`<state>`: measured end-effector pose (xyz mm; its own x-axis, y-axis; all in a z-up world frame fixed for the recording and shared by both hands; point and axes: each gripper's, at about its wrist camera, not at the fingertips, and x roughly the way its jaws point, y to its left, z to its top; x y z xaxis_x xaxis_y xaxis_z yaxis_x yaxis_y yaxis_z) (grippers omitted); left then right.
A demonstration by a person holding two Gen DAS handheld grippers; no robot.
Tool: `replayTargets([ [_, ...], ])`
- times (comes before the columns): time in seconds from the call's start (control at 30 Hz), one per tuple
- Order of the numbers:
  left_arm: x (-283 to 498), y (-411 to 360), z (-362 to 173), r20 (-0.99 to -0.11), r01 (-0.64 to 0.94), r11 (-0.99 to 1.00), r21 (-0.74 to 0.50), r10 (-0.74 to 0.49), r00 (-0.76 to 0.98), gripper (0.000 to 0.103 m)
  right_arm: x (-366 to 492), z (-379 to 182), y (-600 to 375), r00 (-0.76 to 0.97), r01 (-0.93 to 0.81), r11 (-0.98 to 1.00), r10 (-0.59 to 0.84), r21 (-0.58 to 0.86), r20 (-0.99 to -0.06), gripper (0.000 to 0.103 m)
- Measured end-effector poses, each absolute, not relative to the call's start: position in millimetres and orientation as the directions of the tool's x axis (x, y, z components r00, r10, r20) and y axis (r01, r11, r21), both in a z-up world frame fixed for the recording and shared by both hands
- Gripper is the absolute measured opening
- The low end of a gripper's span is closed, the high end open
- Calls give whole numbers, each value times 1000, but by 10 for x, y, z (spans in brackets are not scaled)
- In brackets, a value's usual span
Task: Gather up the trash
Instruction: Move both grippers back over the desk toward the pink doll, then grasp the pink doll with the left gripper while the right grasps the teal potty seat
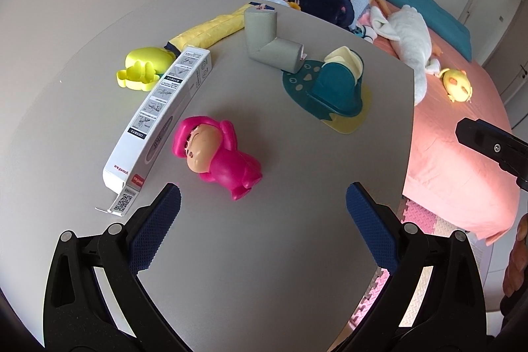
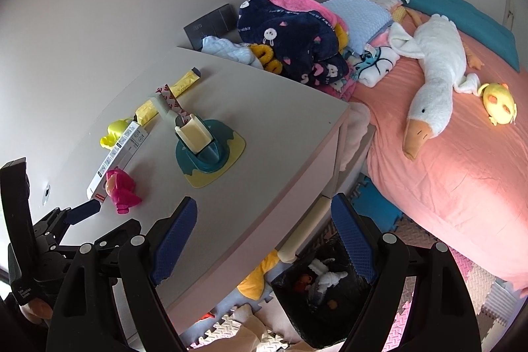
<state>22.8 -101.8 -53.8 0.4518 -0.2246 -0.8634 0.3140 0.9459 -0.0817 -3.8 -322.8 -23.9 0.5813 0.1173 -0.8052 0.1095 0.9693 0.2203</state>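
Both tools gape wide and empty: left tool [image 1: 262, 197] hovering over the worktop [image 1: 264, 154] near the pink doll [image 1: 217, 157], right tool [image 2: 264, 216] above the bin [image 2: 316, 296].

The right gripper [image 2: 264, 240] hangs with fingers [image 2: 175, 240] spread wide over the near edge of the desk [image 2: 280, 108]. At seven o'clock the left gripper [image 2: 82, 213] reaches toward a pink doll [image 2: 122, 187] beside a white box [image 2: 115, 154]. At six o'clock, a black bin [image 2: 297, 312] on the floor holds crumpled scraps.
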Motion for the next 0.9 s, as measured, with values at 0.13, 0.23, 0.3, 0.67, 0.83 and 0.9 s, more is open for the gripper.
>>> replayTargets([
  [0.13,335,-951,-578,-868,302,949,-89,-223,445,97,105,-288,-3123,575,83,973,131,217,-808,84],
  [0.23,420,-926,-622,-872,295,951,-91,-219,438,97,224,-339,-3035,567,50,976,148,214,-810,84],
  [0.3,471,-916,-650,-875,291,951,-102,-225,429,96,309,-370,-2972,564,32,977,157,211,-811,84],
  [0.67,607,-858,-713,-874,307,944,-120,-247,419,64,768,-523,-2711,538,-23,988,141,152,-831,84],
  [0.83,627,-798,-700,-862,305,941,-143,-270,429,52,934,-637,-2613,516,-47,991,133,127,-846,83],
  [0.9,616,-787,-691,-859,307,940,-148,-276,431,47,980,-668,-2576,512,-55,992,127,115,-850,83],
])
